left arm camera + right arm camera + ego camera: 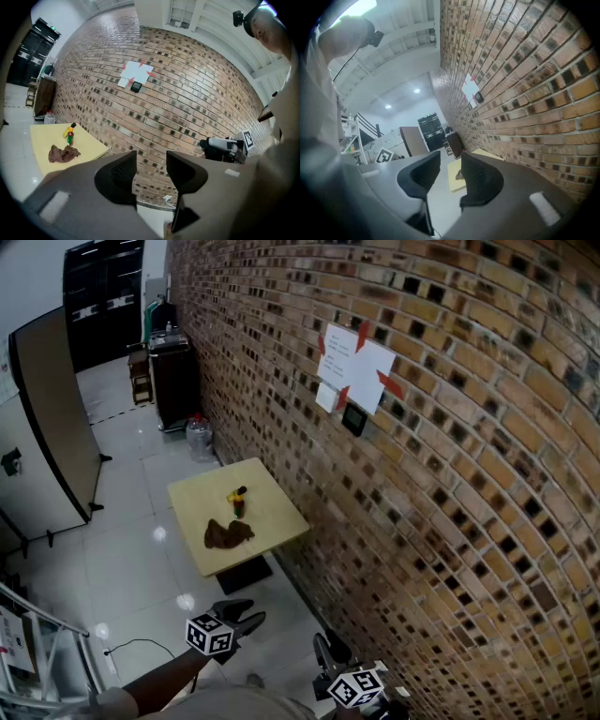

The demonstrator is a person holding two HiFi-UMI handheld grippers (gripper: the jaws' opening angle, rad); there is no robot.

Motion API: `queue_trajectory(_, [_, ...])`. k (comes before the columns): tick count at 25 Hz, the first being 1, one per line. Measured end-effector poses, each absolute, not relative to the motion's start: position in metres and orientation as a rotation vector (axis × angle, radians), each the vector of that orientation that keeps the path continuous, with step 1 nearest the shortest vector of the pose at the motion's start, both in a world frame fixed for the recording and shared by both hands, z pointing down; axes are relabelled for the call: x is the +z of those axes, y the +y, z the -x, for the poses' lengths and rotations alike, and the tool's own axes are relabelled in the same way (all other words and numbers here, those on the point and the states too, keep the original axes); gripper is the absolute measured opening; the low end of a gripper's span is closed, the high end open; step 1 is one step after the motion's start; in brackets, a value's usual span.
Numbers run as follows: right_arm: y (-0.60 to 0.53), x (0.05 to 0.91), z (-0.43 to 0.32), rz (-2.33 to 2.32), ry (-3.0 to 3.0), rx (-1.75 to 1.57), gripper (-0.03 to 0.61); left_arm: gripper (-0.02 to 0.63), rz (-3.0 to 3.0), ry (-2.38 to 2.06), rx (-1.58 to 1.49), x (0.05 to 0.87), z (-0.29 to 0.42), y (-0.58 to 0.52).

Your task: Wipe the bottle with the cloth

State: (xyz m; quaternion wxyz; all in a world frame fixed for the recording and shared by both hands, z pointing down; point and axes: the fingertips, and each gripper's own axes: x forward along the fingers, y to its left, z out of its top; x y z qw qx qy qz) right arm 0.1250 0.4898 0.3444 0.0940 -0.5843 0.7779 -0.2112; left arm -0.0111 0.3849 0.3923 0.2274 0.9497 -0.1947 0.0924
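Note:
A small bottle stands upright on a pale square table against the brick wall, far ahead of me. A brown cloth lies crumpled on the table just in front of it. The left gripper view shows the same bottle and cloth at its left. My left gripper is low in the head view, well short of the table, open and empty. My right gripper sits further right, its jaws narrowly apart with nothing between them. Only a sliver of the cloth shows between them.
A yellow object lies behind the bottle. The brick wall runs along the right, with paper sheets taped to it. A water jug and dark cabinet stand beyond the table; a partition panel is at left.

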Motion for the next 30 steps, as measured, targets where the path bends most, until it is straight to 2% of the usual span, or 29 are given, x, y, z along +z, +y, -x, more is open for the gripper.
queue_trajectory(5, [0.483,0.355,-0.123,1.705,2.363,-0.653,0.129,0.212,-2.579,-0.602,0.232,0.401,0.026,0.391])
queue_trajectory(18, [0.381,0.377,-0.006,1.369,2.666,-0.708,0.129,0.209,-2.349,-1.014,0.149,0.434,0.184,0.358])
queue_trajectory(30, [0.271,0.376,0.056,1.442,2.609,-0.784,0.129,0.210,-2.420,-0.940,0.220,0.420,0.234,0.228])
